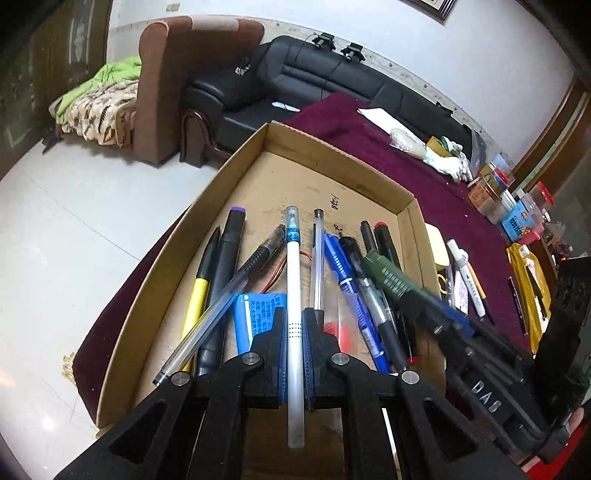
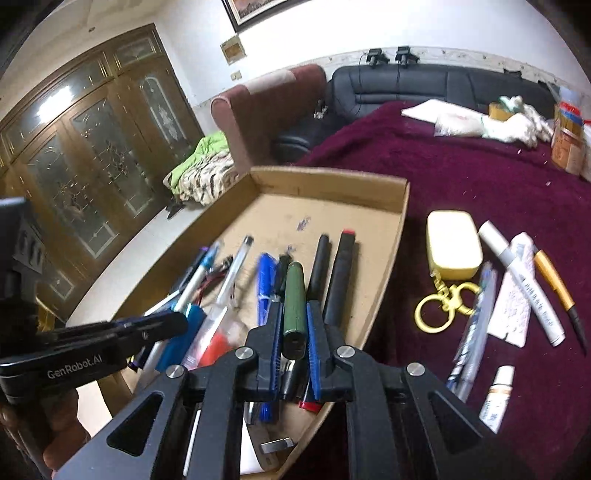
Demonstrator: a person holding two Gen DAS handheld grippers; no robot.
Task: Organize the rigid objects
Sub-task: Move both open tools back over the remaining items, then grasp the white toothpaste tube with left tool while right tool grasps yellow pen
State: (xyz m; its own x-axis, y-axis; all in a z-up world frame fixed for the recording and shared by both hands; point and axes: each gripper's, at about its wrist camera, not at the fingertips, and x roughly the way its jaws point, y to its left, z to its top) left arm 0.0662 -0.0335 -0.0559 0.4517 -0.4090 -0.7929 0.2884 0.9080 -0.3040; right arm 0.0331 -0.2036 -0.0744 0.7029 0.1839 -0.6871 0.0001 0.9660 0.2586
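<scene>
Both grippers hang over the cardboard tray [image 1: 406, 221]: the left gripper [image 1: 294, 325] is clamped on a white pen [image 1: 294, 295], the right gripper [image 2: 293, 325] on a green pen [image 2: 294, 295]. The step seems to be placing pens in the tray; next each should lower and let go beside the others

a black leather sofa [image 1: 325, 77] and a brown armchair [image 1: 184, 74] stood against the far white wall [image 2: 332, 29]; carved wooden doors [image 2: 92, 147] rose left, above pale floor tiles [image 1: 74, 229].

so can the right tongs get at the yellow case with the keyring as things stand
Probably not right away: the right tongs are shut on a green pen over the cardboard tray. The yellow case lies uncovered on the maroon cloth beside the tray, so once emptied, likely yes.
</scene>
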